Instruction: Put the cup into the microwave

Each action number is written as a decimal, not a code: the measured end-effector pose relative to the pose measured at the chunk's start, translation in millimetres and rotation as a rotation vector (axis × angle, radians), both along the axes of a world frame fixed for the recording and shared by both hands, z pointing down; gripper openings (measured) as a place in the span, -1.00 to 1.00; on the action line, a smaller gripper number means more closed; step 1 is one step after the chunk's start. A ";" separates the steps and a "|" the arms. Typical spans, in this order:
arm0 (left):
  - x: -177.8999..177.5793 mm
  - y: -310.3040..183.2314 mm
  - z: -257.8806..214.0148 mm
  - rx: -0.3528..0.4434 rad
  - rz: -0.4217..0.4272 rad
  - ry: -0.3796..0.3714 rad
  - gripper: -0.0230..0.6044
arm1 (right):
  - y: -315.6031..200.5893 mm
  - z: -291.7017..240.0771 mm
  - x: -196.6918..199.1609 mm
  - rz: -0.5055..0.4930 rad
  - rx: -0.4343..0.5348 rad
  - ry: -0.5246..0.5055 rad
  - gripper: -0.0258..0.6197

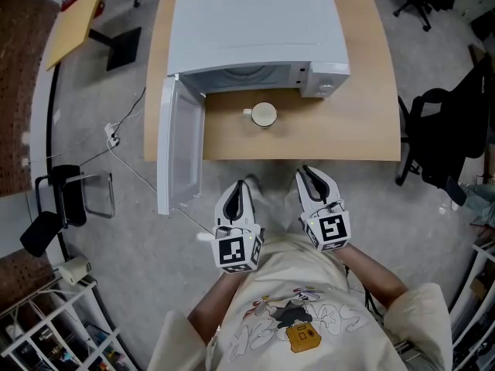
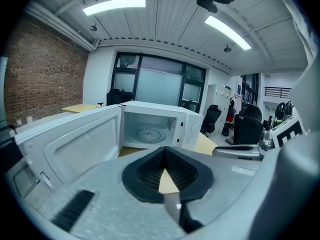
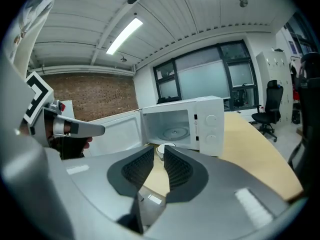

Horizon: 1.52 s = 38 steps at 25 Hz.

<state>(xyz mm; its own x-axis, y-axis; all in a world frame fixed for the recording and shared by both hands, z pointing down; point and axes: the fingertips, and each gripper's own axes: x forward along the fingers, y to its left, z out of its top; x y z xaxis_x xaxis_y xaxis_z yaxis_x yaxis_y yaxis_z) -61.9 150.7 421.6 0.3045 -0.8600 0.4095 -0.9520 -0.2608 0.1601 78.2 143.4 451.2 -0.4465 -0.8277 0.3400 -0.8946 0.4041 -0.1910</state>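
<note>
Cup outside, microwave door open.
Small white ceramic cup (image 1: 264,114) stands on the tan wooden table (image 1: 356,130), just near of the white microwave (image 1: 255,29), whose cavity holds only its turntable. Door (image 1: 179,145) swung left. Left gripper (image 1: 240,184): jaws closed, empty. Right gripper (image 1: 307,171): jaws narrowly apart, empty. Both 2 hang short of the table. Gripping and placing remain.

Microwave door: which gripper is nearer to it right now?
Left. In the head view the left gripper hangs just right of the free end of the open microwave door; the right gripper is farther right, past the left one. Neither touches it.
</note>
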 end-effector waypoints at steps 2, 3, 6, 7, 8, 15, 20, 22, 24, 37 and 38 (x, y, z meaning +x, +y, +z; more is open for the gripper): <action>1.4 1.0 -3.3 0.010 -0.022 0.006 -0.91 | 1.3 0.3 2.9 -0.014 0.001 -0.008 -0.62; 2.5 1.3 -3.0 0.017 -0.035 0.008 -0.91 | 0.6 1.7 5.0 -0.021 0.004 -0.007 -0.62; 3.6 -2.4 3.2 0.018 -0.057 0.004 -0.91 | -6.6 8.8 10.1 -0.026 0.014 0.007 -0.61; 3.0 -6.2 4.0 0.015 -0.054 0.004 -0.91 | -9.6 9.5 9.9 -0.029 0.018 0.012 -0.56; 1.9 -11.8 3.0 0.015 -0.046 0.004 -0.91 | -13.1 8.8 8.4 -0.035 0.022 0.017 -0.52; -7.0 -67.8 -3.4 0.019 0.077 0.021 -0.91 | -53.1 8.6 -12.1 -0.028 0.046 0.073 -0.09; -11.0 -89.5 15.6 -0.017 0.167 0.023 -0.91 | -86.0 22.0 -34.3 -0.086 0.128 0.164 0.18; -12.7 -93.1 22.8 -0.032 0.167 0.023 -0.91 | -96.4 36.2 -41.3 -0.108 0.117 0.181 0.32; -15.0 -96.7 27.7 -0.038 0.164 0.027 -0.91 | -104.6 51.7 -46.9 -0.104 0.091 0.177 0.38; -15.6 -113.6 43.0 -0.033 0.093 0.004 -0.91 | -156.6 115.7 -71.2 -0.163 0.115 0.224 0.45; -16.6 -113.5 43.4 -0.036 0.091 0.001 -0.91 | -160.0 120.6 -74.5 -0.163 0.106 0.213 0.45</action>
